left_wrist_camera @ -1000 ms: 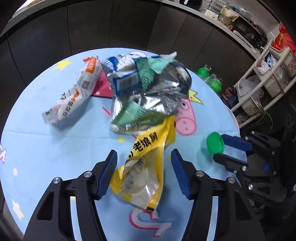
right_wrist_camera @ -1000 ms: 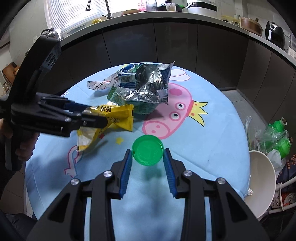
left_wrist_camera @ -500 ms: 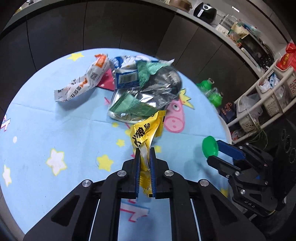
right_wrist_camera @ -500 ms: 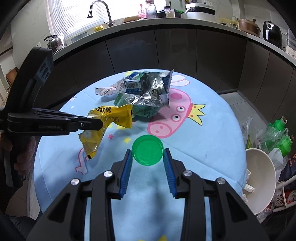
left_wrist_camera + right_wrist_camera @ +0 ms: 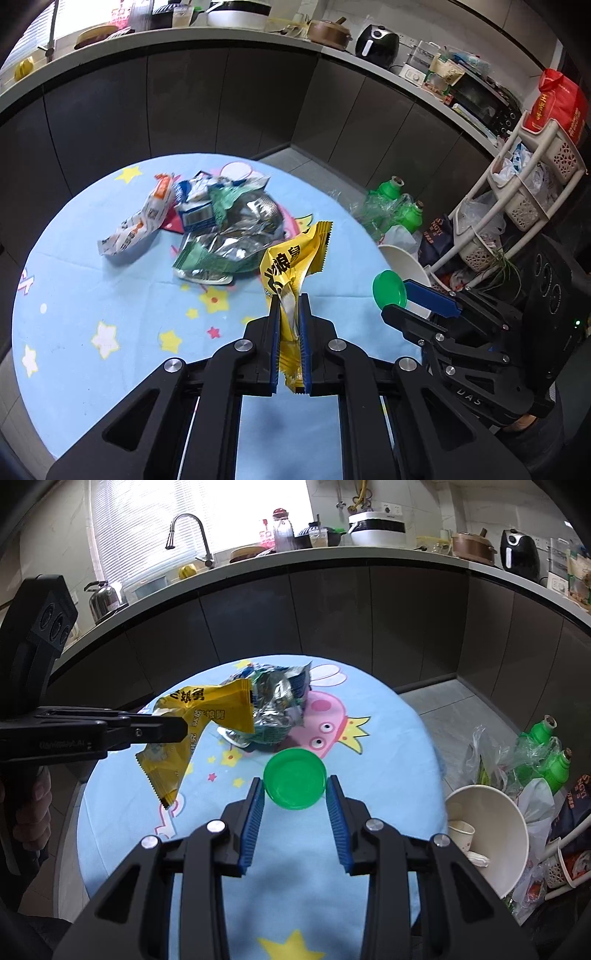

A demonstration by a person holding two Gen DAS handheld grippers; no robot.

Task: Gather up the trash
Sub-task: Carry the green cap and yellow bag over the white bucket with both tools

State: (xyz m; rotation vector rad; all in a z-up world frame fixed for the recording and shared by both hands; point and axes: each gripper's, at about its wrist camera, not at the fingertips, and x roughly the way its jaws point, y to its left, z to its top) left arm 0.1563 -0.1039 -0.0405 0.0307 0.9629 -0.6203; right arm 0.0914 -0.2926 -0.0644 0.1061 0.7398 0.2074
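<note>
Pinching the yellow snack wrapper (image 5: 291, 273) flat between its pressed-together pads, the left tool (image 5: 289, 325) has the bag lifted clear of the tabletop (image 5: 92, 302), its loose top flopping sideways above the jaws. Just to the right, the right tool (image 5: 294, 794) grips a green plastic lid (image 5: 294, 777) by its rim, pads on opposite edges, also off the cloth.

Both hands are loaded, so to my eye the step now is carrying these two pieces to the bin (the white bucket (image 5: 491, 834) on the floor beside the tabletop, with paper cups already in it, looks the likely place). Doing it well means keeping both grips firm until each piece is over the bucket mouth; the wrapper is limp and could snag or slip, and the lid is held only at its edge, so a tilt could pop it loose.

Farther back on the tabletop, a crumpled heap of foil and green packets (image 5: 225, 229) waits, with a white-and-orange wrapper (image 5: 140, 221) lying just beside it.
</note>
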